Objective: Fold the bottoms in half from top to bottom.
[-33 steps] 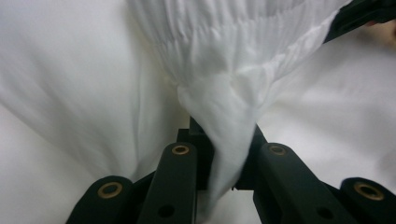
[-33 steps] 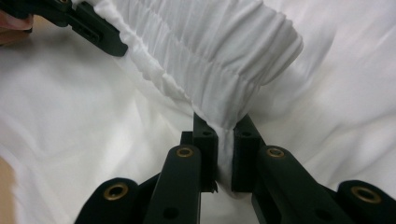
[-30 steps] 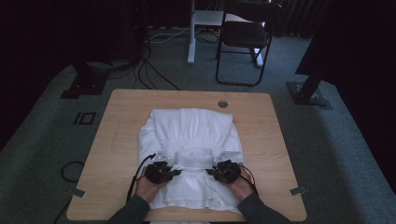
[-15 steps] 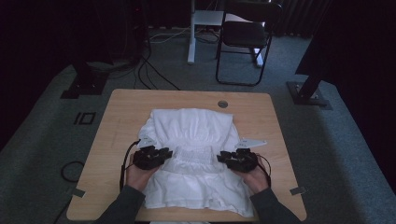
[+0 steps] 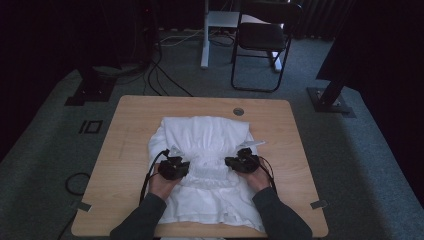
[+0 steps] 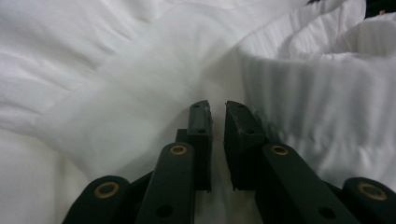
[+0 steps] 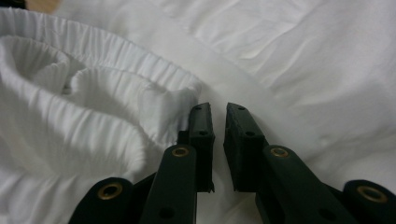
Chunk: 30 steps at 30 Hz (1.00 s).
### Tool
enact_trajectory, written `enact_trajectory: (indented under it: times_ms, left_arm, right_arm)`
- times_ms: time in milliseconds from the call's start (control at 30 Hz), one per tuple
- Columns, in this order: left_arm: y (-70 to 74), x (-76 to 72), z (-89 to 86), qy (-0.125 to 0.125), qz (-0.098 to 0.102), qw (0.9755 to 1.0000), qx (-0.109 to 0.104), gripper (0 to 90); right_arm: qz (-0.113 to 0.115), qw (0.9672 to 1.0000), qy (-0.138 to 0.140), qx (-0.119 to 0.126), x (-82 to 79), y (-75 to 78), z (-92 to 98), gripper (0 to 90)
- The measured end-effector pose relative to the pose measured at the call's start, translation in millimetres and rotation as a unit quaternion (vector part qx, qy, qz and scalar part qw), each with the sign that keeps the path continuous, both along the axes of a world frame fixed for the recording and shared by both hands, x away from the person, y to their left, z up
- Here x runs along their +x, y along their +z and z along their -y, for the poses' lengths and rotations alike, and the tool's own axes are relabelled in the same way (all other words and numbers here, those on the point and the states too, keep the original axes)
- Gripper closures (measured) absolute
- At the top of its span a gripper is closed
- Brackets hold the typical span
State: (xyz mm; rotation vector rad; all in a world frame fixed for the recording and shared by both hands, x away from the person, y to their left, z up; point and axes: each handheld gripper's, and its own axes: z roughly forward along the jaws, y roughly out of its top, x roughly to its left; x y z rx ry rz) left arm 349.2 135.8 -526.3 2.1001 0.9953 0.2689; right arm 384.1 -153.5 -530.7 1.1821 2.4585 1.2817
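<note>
Nearest, at desk's front edge: dark sleeves and hands, each gripping a black claw. Left claw point(image 5: 184, 166) and right claw point(image 5: 231, 162): jaws drawn nearly together, a narrow slit between the pads, nothing pinched, resting over soft cloth. Between and beyond: white garment point(image 5: 202, 132), crumpled, wrinkled, with a ribbed elastic band point(image 7: 116, 53) bunched in folds, spread mid-desk. Underneath: light wooden desk point(image 5: 130, 125), rounded corners. Farthest: black folding chair point(image 5: 262, 37) on grey carpet.

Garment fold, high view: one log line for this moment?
stage: fold | garment: white, bunched mid-table | left tongs: shut, on cloth | right tongs: shut, on cloth
</note>
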Motion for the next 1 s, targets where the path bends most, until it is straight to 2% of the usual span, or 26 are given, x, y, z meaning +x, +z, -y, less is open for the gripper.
enact_trajectory:
  times_ms: [67, 133, 300, 433, 533, 767, 900, 1000]
  left_arm:
    - [0.9, -8.9, -1.1, -0.01, 0.004, 0.9999, -0.009, 78.9]
    - [-1.5, -18.2, -1.7, -0.025, -0.001, 0.9995, -0.018, 78.3]
    - [-11.0, -36.2, 0.3, -0.048, -0.017, 0.9983, -0.029, 76.9]
    - [-12.4, -44.6, -2.3, -0.055, -0.02, 0.9976, -0.036, 76.5]
    - [-13.6, -46.6, -3.9, -0.056, -0.023, 0.9974, -0.039, 76.3]
    - [-18.7, -51.6, -4.8, -0.053, -0.025, 0.9977, -0.034, 75.1]
    - [-23.1, -57.2, -8.2, -0.045, -0.031, 0.9977, -0.039, 74.5]
    - [-28.8, -61.1, -9.0, -0.036, -0.038, 0.9976, -0.046, 74.7]
  right_arm:
    - [0.01, 0.9998, 0.019, 0.006, -12.9, 4.9, 5.3, 78.8]
    - [0.014, 0.9994, 0.031, 0.009, -21.9, 7.3, 8.9, 77.6]
    - [0.036, 0.9988, 0.03, 0.012, -33.5, 15.6, 13.8, 73.7]
    - [0.054, 0.998, 0.032, 0.013, -37.2, 24.8, 7.2, 70.2]
    - [0.059, 0.9969, 0.051, 0.011, -44.4, 26.8, -2.8, 69.6]
    - [0.044, 0.9955, 0.084, -0.007, -71.5, 12.2, -18.3, 70.4]
    - [0.034, 0.9958, 0.082, -0.022, -86.8, -0.3, -16.0, 71.1]
    - [0.016, 0.9968, 0.075, -0.024, -89.9, -8.4, -11.7, 74.2]
